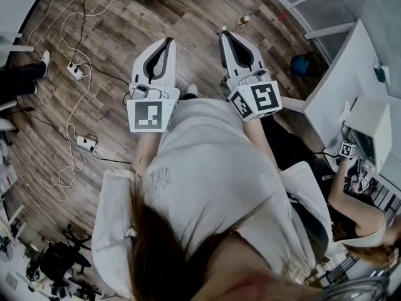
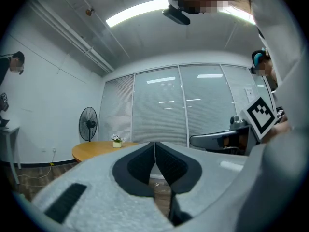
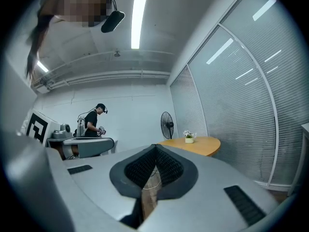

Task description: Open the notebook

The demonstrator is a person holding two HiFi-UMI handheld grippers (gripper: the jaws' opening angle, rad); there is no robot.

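Two empty tools pressed together, left tool [image 1: 167,40], right tool [image 1: 223,34], flowers [image 2: 116,137] in pot [image 2: 117,144] on table [image 2: 91,152]

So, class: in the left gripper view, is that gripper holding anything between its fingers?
No, the left gripper has its fingers shut tip to tip, with nothing between them.
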